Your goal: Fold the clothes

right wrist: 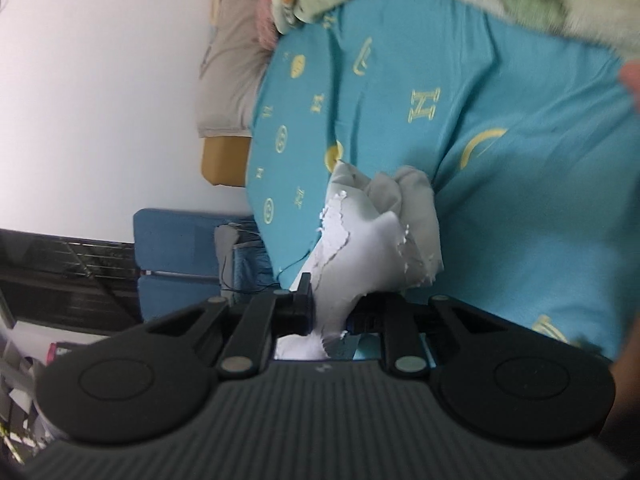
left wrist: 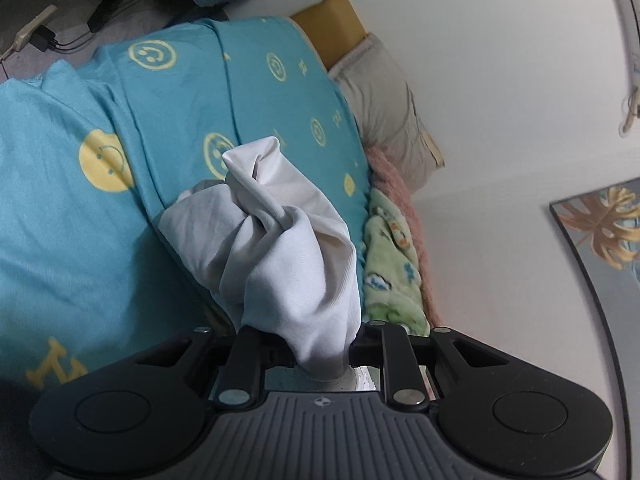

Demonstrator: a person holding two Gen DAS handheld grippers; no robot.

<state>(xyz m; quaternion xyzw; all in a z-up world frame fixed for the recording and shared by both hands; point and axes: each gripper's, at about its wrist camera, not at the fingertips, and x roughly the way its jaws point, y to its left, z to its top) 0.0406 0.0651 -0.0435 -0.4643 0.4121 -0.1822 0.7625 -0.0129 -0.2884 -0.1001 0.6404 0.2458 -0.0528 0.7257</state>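
White garment [left wrist: 288, 256] is bunched and twisted, and both grippers pinch it at the same moment. In the left wrist view, the left gripper [left wrist: 320, 354] has its jaws pressed together on one end of the cloth, and the fabric rises from the jaws as a thick crumpled bundle with a narrow twisted part near its middle. The bundle hangs over the turquoise bed sheet [left wrist: 72, 216], which carries yellow smiley faces and letter marks. At the far edge of the bed lie a green printed blanket [left wrist: 390, 272] and a pink fluffy blanket [left wrist: 394, 184], touching each other, and beyond them a beige pillow [left wrist: 384, 108] rests against the yellowish headboard [left wrist: 332, 28]. A framed picture with golden leaves [left wrist: 604, 232] is on the white wall. In the right wrist view, which is somewhat blurred, the right gripper [right wrist: 332, 312] is closed on another part of the garment [right wrist: 360, 232]; the cloth comes out between the jaws and spreads into a rumpled lump, seen against the sheet [right wrist: 520, 200] near the edge of the bed. A blue chair [right wrist: 176, 256] stands beside that edge of the bed. I cannot tell whether the garment touches the sheet or is lifted free of it.
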